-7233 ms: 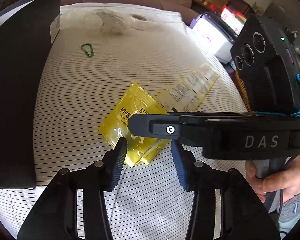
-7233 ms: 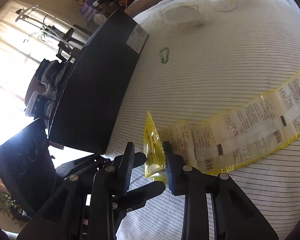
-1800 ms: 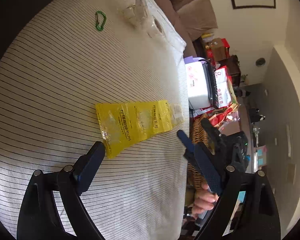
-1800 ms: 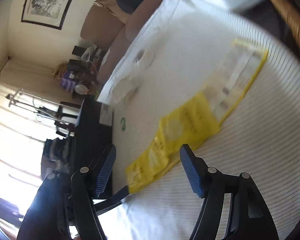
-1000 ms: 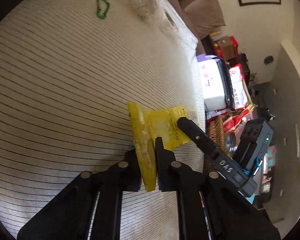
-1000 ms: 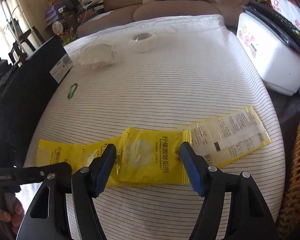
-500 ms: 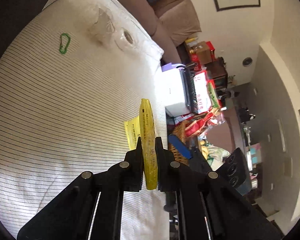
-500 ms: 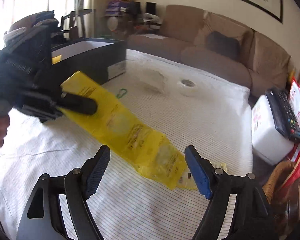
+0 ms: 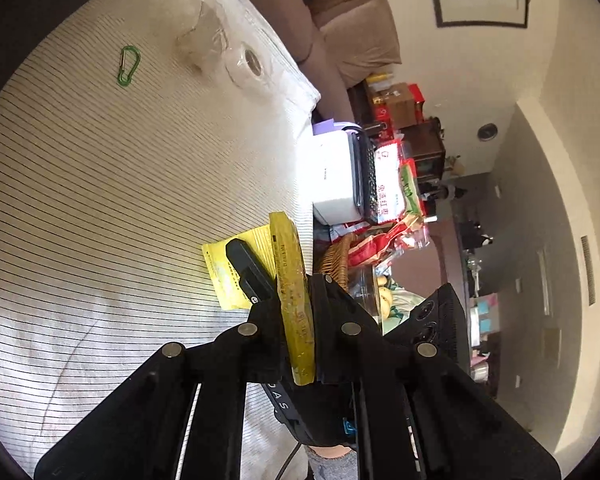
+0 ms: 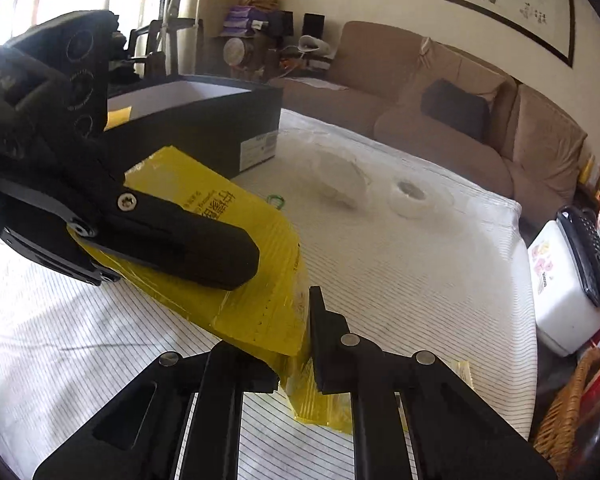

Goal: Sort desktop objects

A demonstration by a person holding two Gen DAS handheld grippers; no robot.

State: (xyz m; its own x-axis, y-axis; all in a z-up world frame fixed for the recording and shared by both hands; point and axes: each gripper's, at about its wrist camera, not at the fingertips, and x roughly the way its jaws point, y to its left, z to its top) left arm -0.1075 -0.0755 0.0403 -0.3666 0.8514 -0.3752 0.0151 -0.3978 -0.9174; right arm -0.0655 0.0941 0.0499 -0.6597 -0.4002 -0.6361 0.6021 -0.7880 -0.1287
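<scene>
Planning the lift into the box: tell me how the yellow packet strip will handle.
Probably floppy: the packet strip bends between the left hand-held gripper and the right hand-held gripper, its tail trailing on the cloth. Likely light, thin film. Glossy, so maybe slippery.

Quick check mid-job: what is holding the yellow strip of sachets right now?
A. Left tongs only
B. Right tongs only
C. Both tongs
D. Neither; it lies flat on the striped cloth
C: the yellow plastic strip of sachets is pinched edge-on in the left tongs and clamped in the right tongs.
</scene>
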